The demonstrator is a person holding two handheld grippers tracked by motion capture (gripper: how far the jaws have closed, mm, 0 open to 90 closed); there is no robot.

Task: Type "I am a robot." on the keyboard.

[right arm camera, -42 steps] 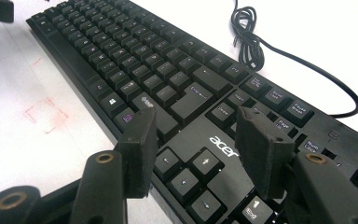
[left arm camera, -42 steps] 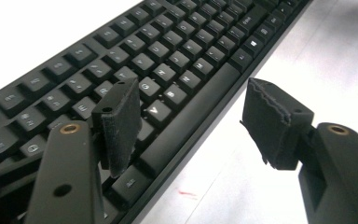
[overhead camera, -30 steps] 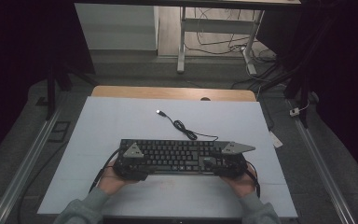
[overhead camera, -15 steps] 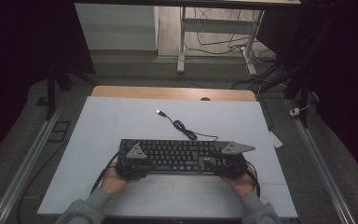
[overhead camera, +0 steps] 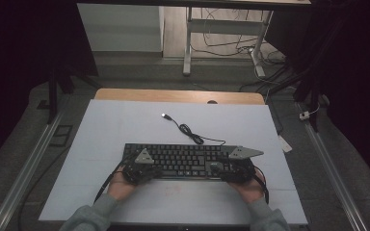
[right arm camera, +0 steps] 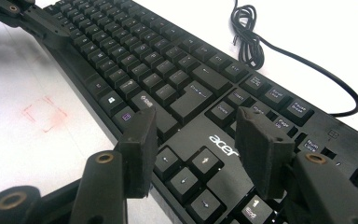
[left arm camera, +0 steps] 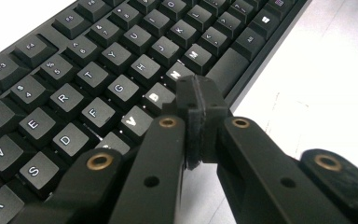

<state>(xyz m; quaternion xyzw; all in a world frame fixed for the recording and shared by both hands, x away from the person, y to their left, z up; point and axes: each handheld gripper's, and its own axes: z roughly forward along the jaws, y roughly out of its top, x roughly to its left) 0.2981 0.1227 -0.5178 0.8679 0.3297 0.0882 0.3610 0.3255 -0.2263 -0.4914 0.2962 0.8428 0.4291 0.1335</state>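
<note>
At the front edge of the keyboard (left arm camera: 98, 84), the left claw (left arm camera: 200, 116) has just been closing and now stands with its pads pressed flat together, nothing between them, its tip poised over the bottom letter row just beside the space bar (left arm camera: 226, 70). It seems set to press keys with that closed tip, so the good way is to come down square on one cap, tap lightly and lift clear before sliding sideways, lest the tip catch two keys at once. Farther along the board, the right claw (right arm camera: 196, 144) hangs with its jaws wide apart over the arrow keys (right arm camera: 186, 175), gripping nothing; it can steady the board by resting on the frame rather than on a key. Beyond both claws the keyboard lies flat on the white counter (overhead camera: 125, 120), near the person's side, its cable (overhead camera: 190, 131) trailing loose behind, away from the claws.
</note>
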